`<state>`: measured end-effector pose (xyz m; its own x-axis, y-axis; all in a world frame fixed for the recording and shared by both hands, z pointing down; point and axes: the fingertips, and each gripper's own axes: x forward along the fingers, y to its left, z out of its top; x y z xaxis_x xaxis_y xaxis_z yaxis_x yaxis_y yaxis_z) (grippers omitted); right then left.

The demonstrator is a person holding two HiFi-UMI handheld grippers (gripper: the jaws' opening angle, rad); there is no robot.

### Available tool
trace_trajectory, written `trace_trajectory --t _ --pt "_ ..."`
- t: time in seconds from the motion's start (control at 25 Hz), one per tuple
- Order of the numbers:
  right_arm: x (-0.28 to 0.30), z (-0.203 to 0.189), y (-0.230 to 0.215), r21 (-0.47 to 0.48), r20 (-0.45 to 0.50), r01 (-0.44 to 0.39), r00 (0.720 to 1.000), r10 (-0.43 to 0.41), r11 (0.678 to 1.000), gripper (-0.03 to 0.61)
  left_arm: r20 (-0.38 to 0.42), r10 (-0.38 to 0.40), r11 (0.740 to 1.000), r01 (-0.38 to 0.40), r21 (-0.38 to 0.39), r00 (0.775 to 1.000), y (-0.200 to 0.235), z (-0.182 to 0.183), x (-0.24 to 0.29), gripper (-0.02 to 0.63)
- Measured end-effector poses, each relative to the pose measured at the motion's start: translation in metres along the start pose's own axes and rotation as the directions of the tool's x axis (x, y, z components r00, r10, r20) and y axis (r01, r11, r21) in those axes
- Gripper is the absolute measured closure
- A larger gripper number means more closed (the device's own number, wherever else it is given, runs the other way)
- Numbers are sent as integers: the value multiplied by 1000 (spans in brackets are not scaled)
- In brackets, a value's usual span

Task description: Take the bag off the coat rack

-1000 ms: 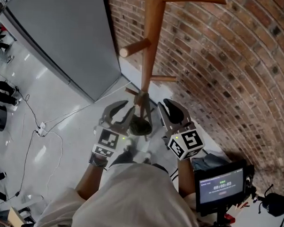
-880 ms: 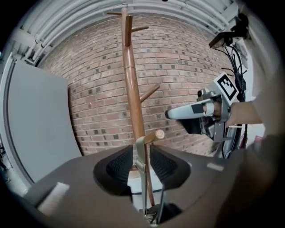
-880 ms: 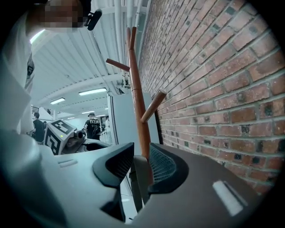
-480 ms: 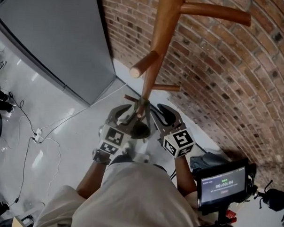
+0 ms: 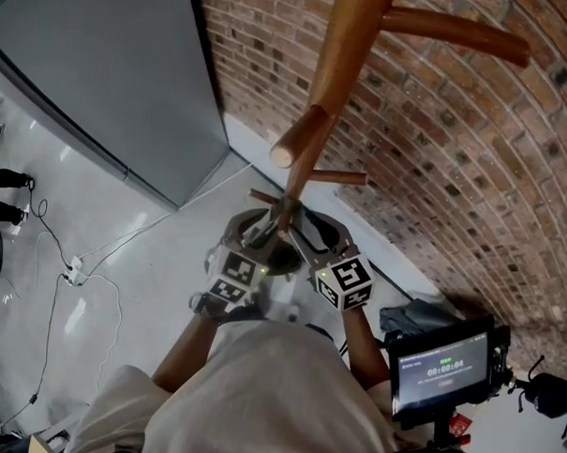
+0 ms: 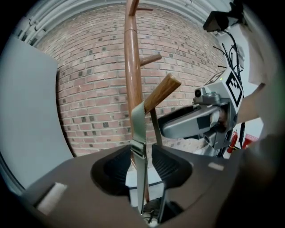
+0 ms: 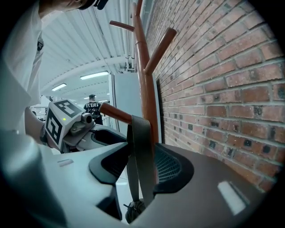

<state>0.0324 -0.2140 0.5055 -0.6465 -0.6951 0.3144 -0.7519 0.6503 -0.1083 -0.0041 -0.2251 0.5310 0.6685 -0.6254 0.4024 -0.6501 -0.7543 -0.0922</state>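
A wooden coat rack (image 5: 311, 128) stands against the brick wall. A grey strap (image 6: 139, 133) hangs over one of its low pegs (image 6: 161, 92), and a dark bag (image 5: 280, 258) dangles from it below my grippers. My left gripper (image 5: 255, 227) reaches in from the left and my right gripper (image 5: 307, 229) from the right, and they meet at the strap. The left gripper's (image 6: 141, 167) jaws are opening, with the strap between them and a gap on each side. My right gripper's (image 7: 140, 167) jaws are also opening around the strap (image 7: 140, 151), and the pads do not press it.
A grey panel (image 5: 112, 73) stands left of the rack and the brick wall (image 5: 455, 163) runs along the right. Cables (image 5: 75, 268) lie on the pale floor. A small monitor (image 5: 443, 369) and a dark bundle (image 5: 415, 320) sit at lower right.
Both grippers have drawn closer to the pole and to each other, so their tips now meet at the strap. The rack looms larger in the head view.
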Motion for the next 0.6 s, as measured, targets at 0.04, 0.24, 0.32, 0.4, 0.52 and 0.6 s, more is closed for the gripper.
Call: trace_trajectory --t 0.04,0.24,0.32,0.4,0.52,0.6 --pt "2 -1 1 -1 -1 0 1000 0 1000 400 -3 -1 1000 1 -1 1000 0 -2 1 466" --pt "10 -4 -1 -32 -15 10 1000 -10 999 427 -3 -7 1000 7 -6 1000 1 -4 8 466" --pt "11 -5 -3 -42 -18 16 1000 -17 999 456 2 -7 1000 7 -14 1000 3 -3 9 470" --pt "11 -5 -3 -45 -16 20 1000 -20 999 456 11 -6 1000 6 -26 1000 6 -2 10 485" --pt "13 -4 -3 -48 -18 18 1000 -19 999 456 18 -8 999 9 -36 1000 7 -3 9 497" --pt "13 -5 -3 -46 -24 8 1000 -10 999 460 20 -12 999 13 -41 1000 6 -3 9 506"
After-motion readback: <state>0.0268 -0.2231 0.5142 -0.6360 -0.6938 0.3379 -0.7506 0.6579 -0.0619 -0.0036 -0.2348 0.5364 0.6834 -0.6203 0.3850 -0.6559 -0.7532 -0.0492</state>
